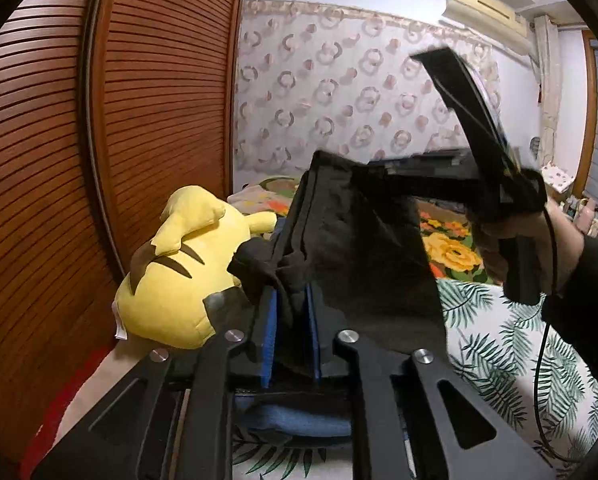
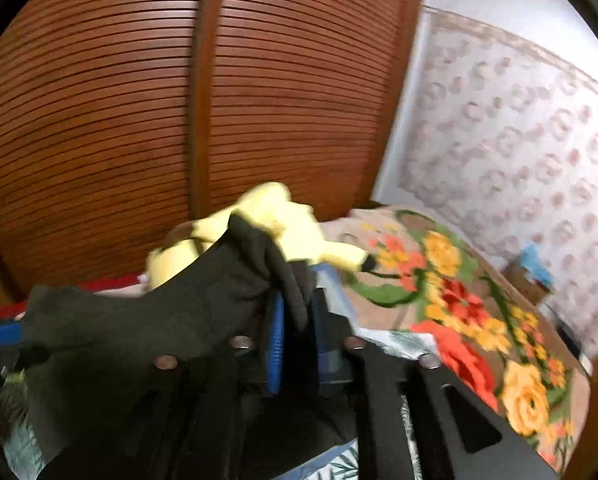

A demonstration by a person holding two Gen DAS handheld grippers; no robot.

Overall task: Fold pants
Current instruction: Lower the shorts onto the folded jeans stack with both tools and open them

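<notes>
Cloth of one pair of black pants [image 1: 363, 248] sits between the narrow blue pads of the left tool [image 1: 293, 332] and right tool [image 2: 297, 340], stretched above the bed [image 1: 511, 344]; one yellow plush toy [image 1: 179, 276] lies left.

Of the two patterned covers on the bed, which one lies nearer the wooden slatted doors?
The floral blanket, with red and yellow flowers, lies toward the doors. The green palm-leaf sheet lies closer to the cameras.
</notes>
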